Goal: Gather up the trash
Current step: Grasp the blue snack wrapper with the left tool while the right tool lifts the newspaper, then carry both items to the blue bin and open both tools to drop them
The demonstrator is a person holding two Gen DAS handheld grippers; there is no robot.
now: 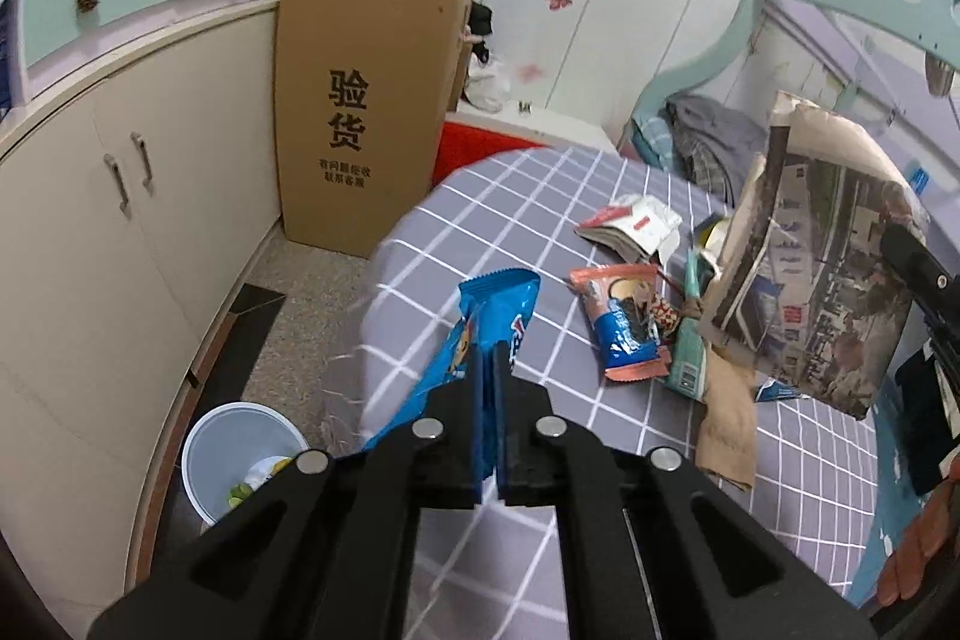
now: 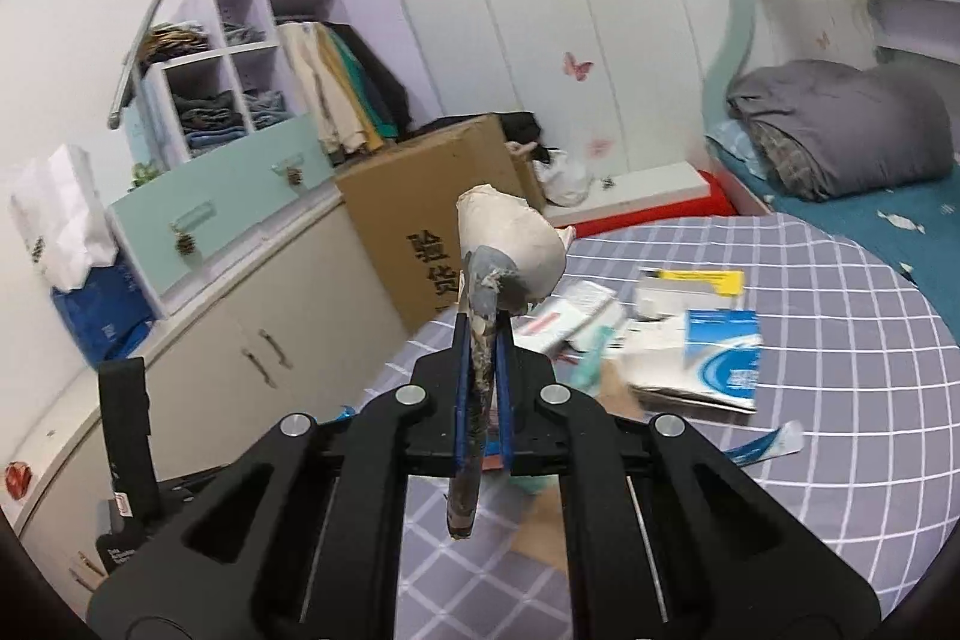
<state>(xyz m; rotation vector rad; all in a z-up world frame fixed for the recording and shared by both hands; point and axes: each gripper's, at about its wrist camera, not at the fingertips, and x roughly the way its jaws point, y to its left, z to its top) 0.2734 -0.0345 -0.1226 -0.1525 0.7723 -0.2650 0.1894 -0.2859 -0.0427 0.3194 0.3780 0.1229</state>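
Two wrappers (image 1: 480,322) — blue, crinkled, glossy

Both of my wrist views are evenly lit by soft, cool indoor light; I cannot see the lamp or a window. Shadows are weak everywhere. There is no strong glare, only small bright spots on the metal pins of the black gripper arms. The fisheye lens bends the cabinet (image 1: 120,220) and wardrobe doors (image 2: 540,40) into curves, and the corners are black. The edge of the checked tablecloth (image 1: 384,280) is smeared by motion blur, and the papers (image 2: 690,334) look soft too.
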